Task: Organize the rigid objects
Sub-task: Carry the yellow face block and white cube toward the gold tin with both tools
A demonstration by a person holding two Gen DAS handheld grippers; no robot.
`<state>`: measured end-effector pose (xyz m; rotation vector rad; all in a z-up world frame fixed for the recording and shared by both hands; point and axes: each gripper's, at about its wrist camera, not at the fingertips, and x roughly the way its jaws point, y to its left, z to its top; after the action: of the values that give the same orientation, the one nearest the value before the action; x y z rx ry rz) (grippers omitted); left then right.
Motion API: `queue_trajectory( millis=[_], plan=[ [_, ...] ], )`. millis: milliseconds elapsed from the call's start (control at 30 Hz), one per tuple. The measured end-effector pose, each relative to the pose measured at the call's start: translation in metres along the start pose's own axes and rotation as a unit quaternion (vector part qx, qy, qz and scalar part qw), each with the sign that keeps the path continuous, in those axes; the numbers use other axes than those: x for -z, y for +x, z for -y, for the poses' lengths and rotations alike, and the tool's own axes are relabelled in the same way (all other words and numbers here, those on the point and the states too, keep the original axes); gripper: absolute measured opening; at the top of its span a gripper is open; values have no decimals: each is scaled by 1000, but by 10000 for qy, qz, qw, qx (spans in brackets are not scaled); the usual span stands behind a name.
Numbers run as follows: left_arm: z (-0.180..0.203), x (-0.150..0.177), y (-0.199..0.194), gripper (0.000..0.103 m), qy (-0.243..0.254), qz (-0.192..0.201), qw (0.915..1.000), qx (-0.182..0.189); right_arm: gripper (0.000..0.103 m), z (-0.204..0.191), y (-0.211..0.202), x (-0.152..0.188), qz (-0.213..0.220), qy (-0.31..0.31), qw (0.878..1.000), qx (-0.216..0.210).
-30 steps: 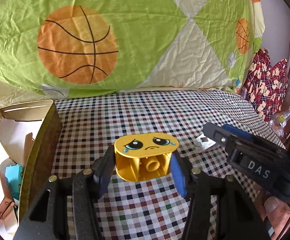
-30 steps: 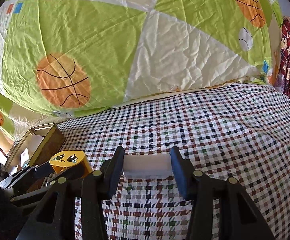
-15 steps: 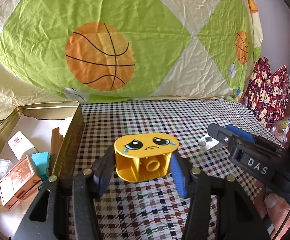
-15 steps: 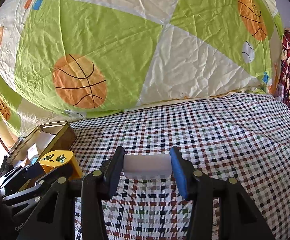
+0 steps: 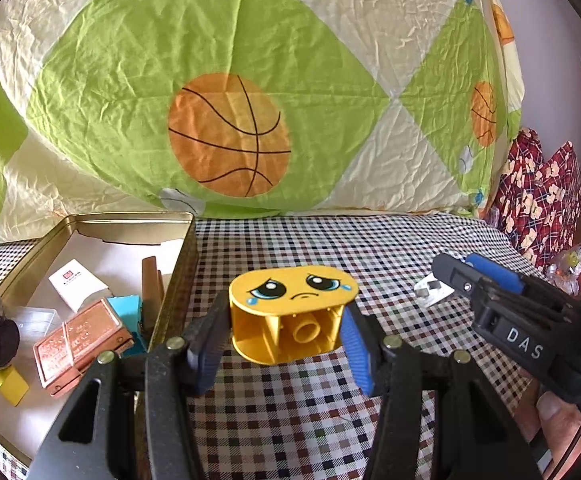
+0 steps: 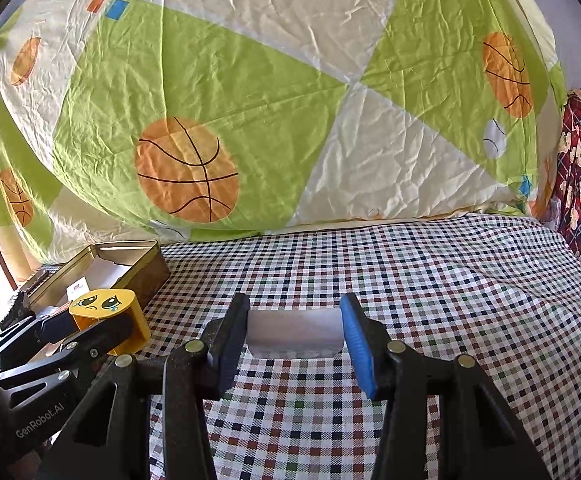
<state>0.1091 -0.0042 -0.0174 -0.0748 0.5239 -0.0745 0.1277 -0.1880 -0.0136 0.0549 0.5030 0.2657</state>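
My left gripper [image 5: 286, 320] is shut on a yellow oval block with a crying face [image 5: 292, 312], held above the checked cloth. That block [image 6: 106, 312] also shows at the left of the right wrist view, in the left gripper [image 6: 90, 330]. My right gripper [image 6: 294, 332] is shut on a small clear plastic box [image 6: 294, 334]. In the left wrist view the right gripper [image 5: 450, 280] sits at the right, with a little clear piece at its tips. A gold metal tin [image 5: 178, 276] stands open to the left of the yellow block, its near wall close to my left finger.
Inside the tin [image 6: 142, 272] lie a copper-coloured case [image 5: 80, 344], a white card box [image 5: 76, 284], a teal block [image 5: 126, 310], a yellow block [image 5: 8, 386] and a clear box. A green basketball quilt [image 5: 230, 120] rises behind. Red patterned fabric [image 5: 538, 200] lies far right.
Both grippers have swung left with their loads still held. The tin has come further into the left wrist view and now shows its contents.
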Motion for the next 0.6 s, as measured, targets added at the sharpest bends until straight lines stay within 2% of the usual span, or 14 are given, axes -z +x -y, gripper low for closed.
queue_trajectory(
  millis=[600],
  plan=[
    [5, 9, -30, 52, 252, 400, 9987, -185, 50, -19, -21, 7, 263, -325, 9991, -110]
  ],
)
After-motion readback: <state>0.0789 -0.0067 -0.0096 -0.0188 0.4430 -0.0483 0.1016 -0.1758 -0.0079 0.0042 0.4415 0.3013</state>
